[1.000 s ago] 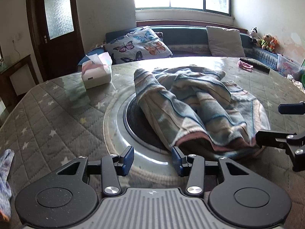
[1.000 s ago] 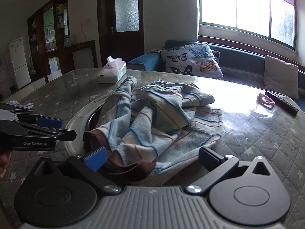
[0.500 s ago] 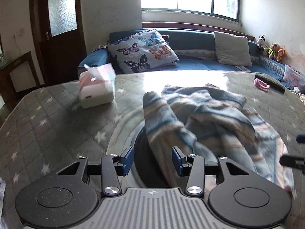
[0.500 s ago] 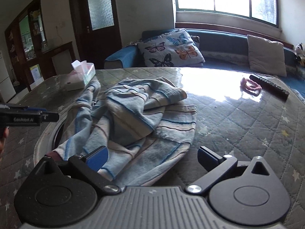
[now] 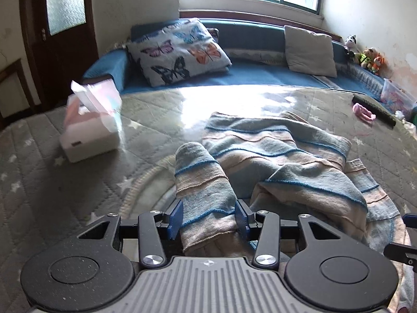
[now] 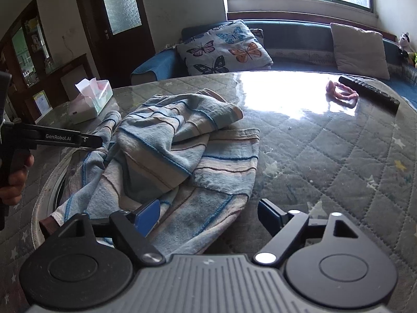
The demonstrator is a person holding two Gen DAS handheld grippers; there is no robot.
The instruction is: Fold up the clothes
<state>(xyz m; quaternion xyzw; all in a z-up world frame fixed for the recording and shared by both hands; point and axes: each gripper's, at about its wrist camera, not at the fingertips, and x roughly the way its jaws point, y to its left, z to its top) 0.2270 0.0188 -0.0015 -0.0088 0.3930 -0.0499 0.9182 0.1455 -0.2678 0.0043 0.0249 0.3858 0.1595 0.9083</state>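
A crumpled blue and beige striped garment [image 5: 281,161] lies on the quilted table, also in the right wrist view [image 6: 166,156]. My left gripper [image 5: 209,217] is open, its blue pads on either side of a rolled sleeve [image 5: 203,182] of the garment. Seen from the right wrist, the left gripper [image 6: 96,140] sits at the garment's left edge. My right gripper [image 6: 208,216] is open wide over the garment's near hem, gripping nothing.
A tissue box [image 5: 91,133] stands on the table to the left, also in the right wrist view [image 6: 91,99]. A remote [image 6: 367,92] and a pink hair tie [image 6: 341,94] lie at the far right. A sofa with cushions [image 5: 179,49] is behind the table [image 6: 338,156].
Both grippers rose and moved forward over the garment. The left gripper's jaws now straddle the sleeve. The right gripper stays open over the hem.
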